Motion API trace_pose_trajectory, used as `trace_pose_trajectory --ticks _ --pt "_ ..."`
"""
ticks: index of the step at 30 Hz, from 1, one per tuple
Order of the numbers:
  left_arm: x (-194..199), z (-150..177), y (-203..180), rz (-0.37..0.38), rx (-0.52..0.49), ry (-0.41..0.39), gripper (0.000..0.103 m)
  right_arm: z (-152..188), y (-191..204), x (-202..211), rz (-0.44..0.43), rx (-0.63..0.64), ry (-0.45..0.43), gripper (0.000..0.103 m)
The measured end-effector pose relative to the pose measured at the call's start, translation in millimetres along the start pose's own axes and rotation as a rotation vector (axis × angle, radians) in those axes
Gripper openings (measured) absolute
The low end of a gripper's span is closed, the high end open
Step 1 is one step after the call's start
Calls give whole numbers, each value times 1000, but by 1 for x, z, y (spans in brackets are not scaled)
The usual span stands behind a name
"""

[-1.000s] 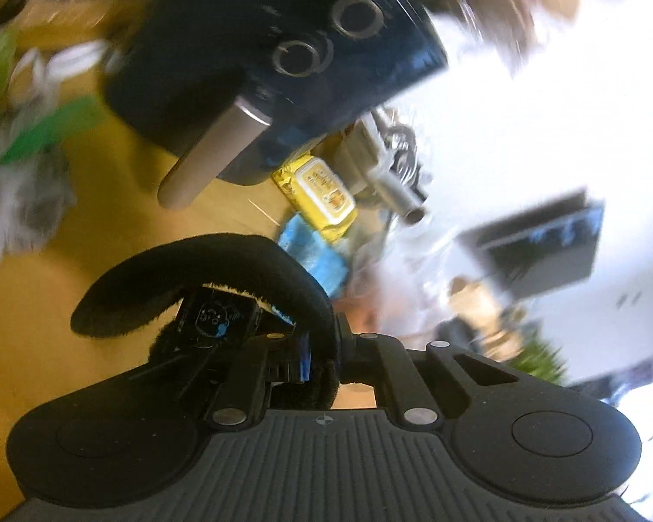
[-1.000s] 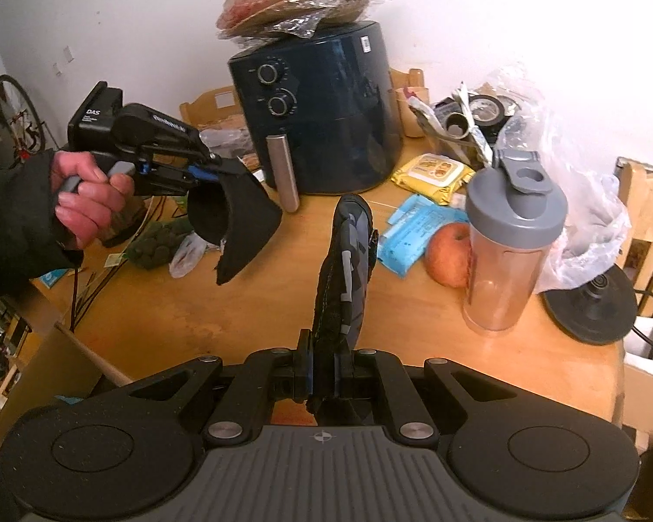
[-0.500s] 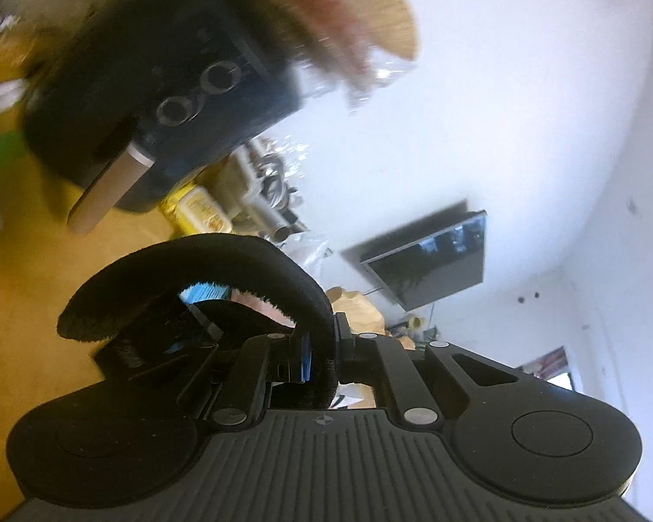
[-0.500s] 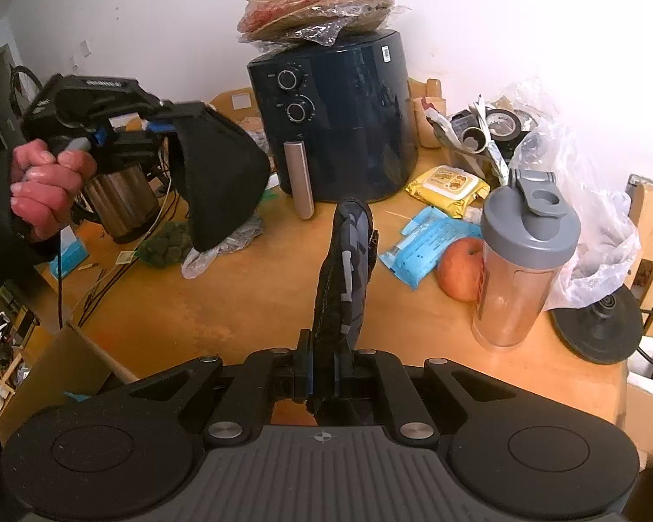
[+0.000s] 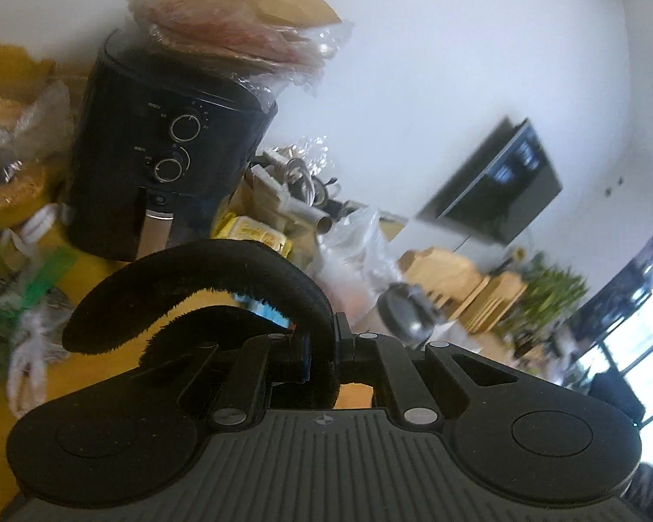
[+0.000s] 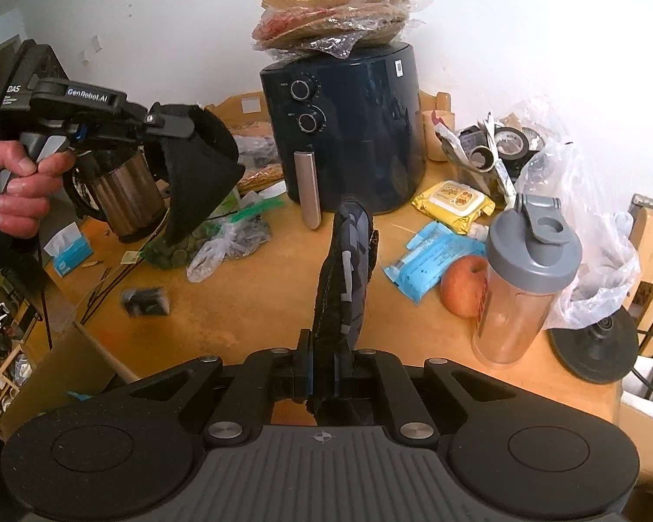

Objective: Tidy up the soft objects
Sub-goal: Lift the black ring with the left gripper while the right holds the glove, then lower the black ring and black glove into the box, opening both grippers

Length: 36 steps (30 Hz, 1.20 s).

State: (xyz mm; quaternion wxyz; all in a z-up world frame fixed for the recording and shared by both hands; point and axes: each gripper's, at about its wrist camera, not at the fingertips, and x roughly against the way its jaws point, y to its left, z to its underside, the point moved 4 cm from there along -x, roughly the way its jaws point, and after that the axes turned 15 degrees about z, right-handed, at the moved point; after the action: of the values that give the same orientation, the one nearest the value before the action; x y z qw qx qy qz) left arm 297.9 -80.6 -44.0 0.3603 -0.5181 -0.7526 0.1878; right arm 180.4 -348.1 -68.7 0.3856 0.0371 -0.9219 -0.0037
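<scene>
Black fleece piece (image 6: pixel 198 174) hangs from your L gripper (image 6: pixel 169 124), jaws clamped on its edge, held up in the air left of the air fryer (image 6: pixel 348 130), above the wooden table (image 6: pixel 248 304). From the L wrist cam the fleece (image 5: pixel 222 278) curls up & over to the left. Your R gripper (image 6: pixel 322 374) is closed tight on a dark patterned glove (image 6: pixel 344 278), which sticks upright btwn the jaws, over the table centre. Shaker bottle (image 6: pixel 526 287) & apple (image 6: pixel 463 287) sit touching, to the right.
</scene>
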Motion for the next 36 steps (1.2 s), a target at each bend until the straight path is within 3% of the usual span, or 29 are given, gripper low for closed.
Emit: trace_pose_trajectory --ticks 9,21,36 --pt "3 15 -29 -80 -80 101 10 -8 6 11 -20 24 -5 10" --pt "14 41 -59 -266 -124 293 10 -24 15 45 -45 74 -46 10" --pt "43 87 -84 -279 -65 485 10 -31 24 78 -83 114 -93 11"
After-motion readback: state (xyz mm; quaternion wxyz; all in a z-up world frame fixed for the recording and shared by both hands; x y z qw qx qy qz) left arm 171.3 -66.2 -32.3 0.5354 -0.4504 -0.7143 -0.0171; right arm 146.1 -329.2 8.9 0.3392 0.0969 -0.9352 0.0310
